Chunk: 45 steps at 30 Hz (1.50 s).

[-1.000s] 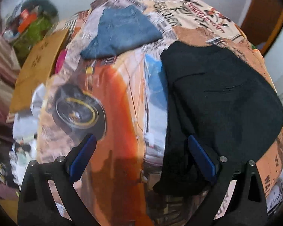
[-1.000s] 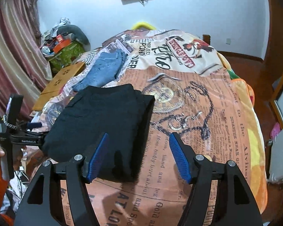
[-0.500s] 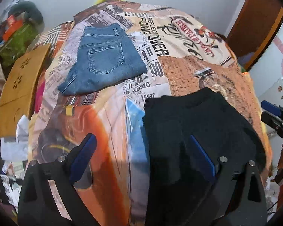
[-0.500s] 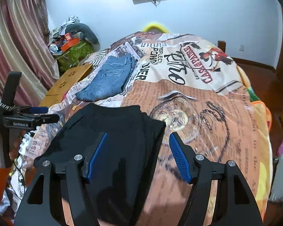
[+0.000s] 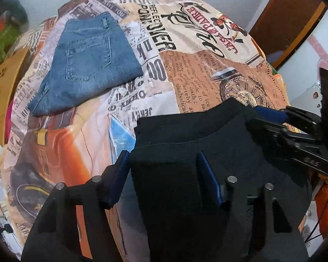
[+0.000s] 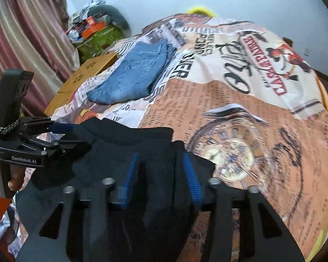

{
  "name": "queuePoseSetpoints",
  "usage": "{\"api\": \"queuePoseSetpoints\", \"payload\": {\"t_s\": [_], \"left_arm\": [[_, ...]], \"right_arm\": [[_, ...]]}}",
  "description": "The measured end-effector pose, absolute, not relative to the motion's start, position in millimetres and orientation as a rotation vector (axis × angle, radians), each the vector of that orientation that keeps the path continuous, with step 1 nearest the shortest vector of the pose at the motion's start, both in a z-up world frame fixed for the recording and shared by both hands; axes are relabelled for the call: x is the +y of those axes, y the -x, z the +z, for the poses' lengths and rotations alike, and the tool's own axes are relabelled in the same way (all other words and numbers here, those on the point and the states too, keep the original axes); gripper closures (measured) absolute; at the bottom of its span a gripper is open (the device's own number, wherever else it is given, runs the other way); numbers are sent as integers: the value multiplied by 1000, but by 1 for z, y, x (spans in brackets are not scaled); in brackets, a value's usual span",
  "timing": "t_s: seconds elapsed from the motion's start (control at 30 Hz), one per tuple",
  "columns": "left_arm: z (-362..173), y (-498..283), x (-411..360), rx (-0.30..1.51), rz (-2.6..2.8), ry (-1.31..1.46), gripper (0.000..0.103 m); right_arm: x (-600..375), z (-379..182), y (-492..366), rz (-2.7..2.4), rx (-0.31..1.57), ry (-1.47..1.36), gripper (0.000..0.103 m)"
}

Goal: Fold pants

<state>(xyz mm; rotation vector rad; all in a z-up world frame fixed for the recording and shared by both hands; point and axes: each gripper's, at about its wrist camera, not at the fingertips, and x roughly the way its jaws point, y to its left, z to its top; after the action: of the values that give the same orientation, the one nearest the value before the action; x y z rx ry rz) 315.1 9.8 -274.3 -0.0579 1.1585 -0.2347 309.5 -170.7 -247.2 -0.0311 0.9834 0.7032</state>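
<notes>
Two claws, left claw (image 5: pixel 164 179) and right claw (image 6: pixel 160 181), are closing with folds of the black fabric pants (image 5: pixel 185 135) between their blue pads, near on the newspaper-print bed cover (image 5: pixel 185 69), folded blue jeans (image 5: pixel 87 65) lying far left.

The black pants (image 5: pixel 185 152) lie folded into a thick, many-layered stack on the near part of a printed bedspread (image 5: pixel 185 69), their upper layers stepped back so that several dark edges show one behind another. The fabric is plain, matte and uniformly black; no seam or pocket can be made out. The near end of the stack is raised off the cover, bunched into upright folds. In the right wrist view the same black stack (image 6: pixel 124 148) sits left of the large clock print. Well apart, toward the far left of the bedspread, folded blue jeans (image 5: pixel 87 63) lie flat, a back pocket uppermost.
</notes>
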Motion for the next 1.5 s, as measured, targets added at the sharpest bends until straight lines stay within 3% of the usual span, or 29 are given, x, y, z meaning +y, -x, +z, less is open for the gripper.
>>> {"api": "queuePoseSetpoints", "payload": {"t_s": [0.13,0.17,0.3,0.57,0.77,0.87,1.27,1.5], "left_arm": [[-269,-314,7,1137,-238,34,48],[-267,-314,6,1127,-229,22,55],[-257,-315,3,1100,-223,2,64],[-244,-339,-15,1022,-188,-130,70],[-271,-363,3,1118,-127,-105,70],[-267,-353,12,1114,-120,-95,69],[-202,-293,0,1001,-253,-62,69],[-240,-251,-18,1096,-302,-61,69]], "right_arm": [[-168,-253,-310,716,978,48,84],[-169,-253,-308,720,967,46,87],[-170,-243,-298,713,893,66,92],[-178,-218,-290,659,793,81,93],[-178,-244,-298,610,909,105,93],[-180,-253,-301,586,963,101,88],[-184,-181,-265,689,882,30,76],[-170,-206,-222,747,982,63,76]]}}
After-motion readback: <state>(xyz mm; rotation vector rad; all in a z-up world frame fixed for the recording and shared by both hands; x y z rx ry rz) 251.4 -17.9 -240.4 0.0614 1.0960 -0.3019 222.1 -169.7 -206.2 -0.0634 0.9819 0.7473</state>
